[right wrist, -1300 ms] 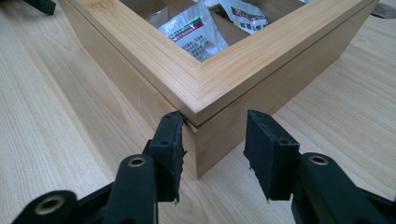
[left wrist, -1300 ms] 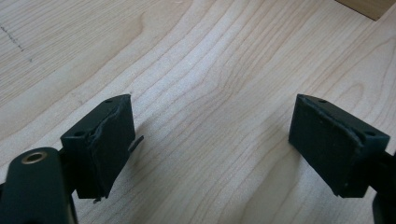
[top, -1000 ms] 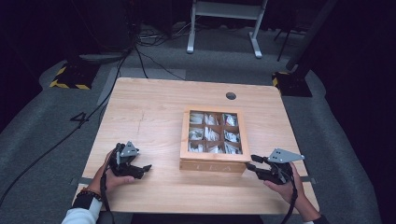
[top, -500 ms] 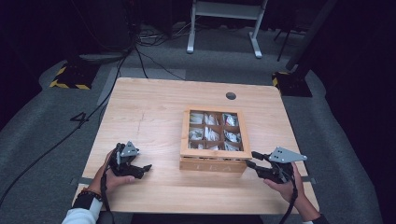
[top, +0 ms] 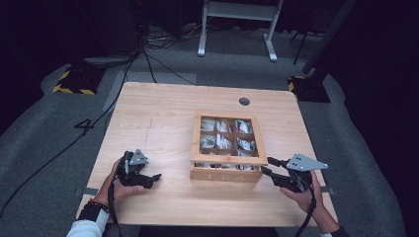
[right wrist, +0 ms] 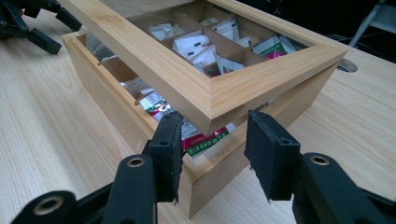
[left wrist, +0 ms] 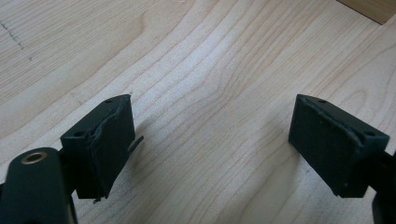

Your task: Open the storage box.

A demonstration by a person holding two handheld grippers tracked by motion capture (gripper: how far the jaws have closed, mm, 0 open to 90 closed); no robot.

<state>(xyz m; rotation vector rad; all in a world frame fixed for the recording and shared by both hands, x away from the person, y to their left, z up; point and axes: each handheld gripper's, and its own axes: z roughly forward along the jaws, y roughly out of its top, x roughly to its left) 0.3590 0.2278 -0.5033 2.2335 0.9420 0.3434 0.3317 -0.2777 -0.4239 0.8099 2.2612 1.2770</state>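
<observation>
A wooden box (top: 225,176) with a window lid (top: 225,160) stands right of the table's middle, with several tea packets (right wrist: 191,46) in its compartments. My right gripper (top: 267,165) is at the box's near right corner. Its jaws straddle the lid's corner (right wrist: 211,109), pads against the two edges, and the lid sits raised a crack above the box wall (right wrist: 116,100). A green-and-red packet (right wrist: 201,137) shows in the gap. My left gripper (top: 152,180) rests on the table left of the box, open, with bare wood between its jaws (left wrist: 210,140).
The table (top: 163,123) has a round cable hole (top: 244,101) behind the box. From the right gripper view, the left gripper (right wrist: 37,28) lies beyond the box's far end. Cables, a stand and hazard-striped blocks sit on the floor behind the table.
</observation>
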